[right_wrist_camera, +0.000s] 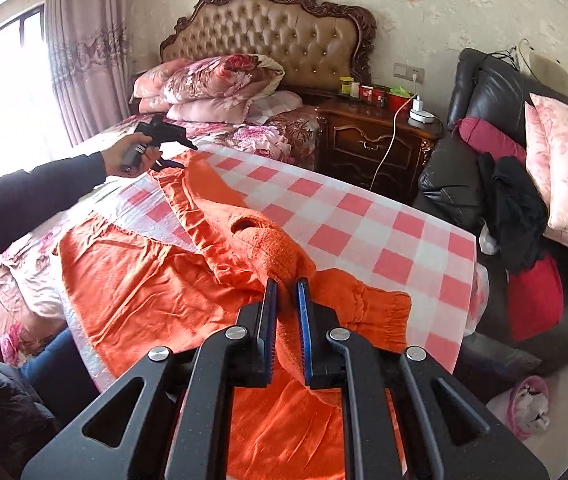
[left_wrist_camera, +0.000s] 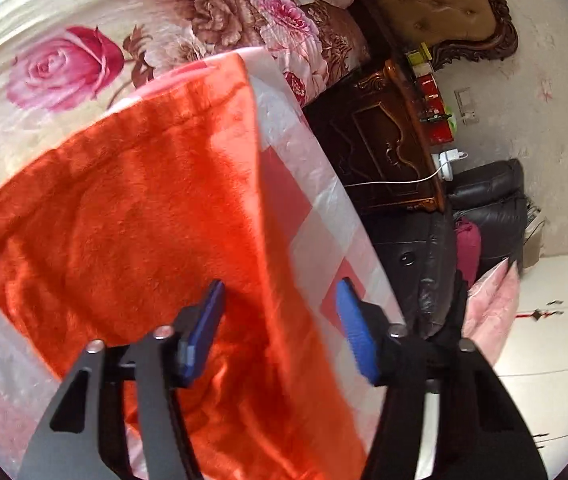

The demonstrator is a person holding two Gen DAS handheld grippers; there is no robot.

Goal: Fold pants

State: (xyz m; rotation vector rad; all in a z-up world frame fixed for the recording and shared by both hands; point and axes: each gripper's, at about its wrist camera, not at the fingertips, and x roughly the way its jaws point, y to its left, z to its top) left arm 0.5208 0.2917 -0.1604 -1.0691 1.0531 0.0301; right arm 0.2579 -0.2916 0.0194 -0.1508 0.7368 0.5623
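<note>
Orange fleece pants (right_wrist_camera: pixel 156 280) lie spread on a pink-and-white checked sheet (right_wrist_camera: pixel 363 220) on the bed. My right gripper (right_wrist_camera: pixel 287 280) is shut on a raised fold of the pants near the waistband. My left gripper (left_wrist_camera: pixel 280 292) is open, its blue pads (left_wrist_camera: pixel 353 320) apart, above the far end of the pants (left_wrist_camera: pixel 132 220) and holding nothing. In the right wrist view the left gripper (right_wrist_camera: pixel 172 152) hovers at the far end of the pants, held by a hand in a dark sleeve.
A floral quilt (left_wrist_camera: pixel 64 64) covers the bed beyond the sheet. Pillows (right_wrist_camera: pixel 220 80) lie by the tufted headboard (right_wrist_camera: pixel 276 28). A wooden nightstand (right_wrist_camera: pixel 371 144) and a black leather armchair (right_wrist_camera: pixel 483 120) with cushions stand to the right.
</note>
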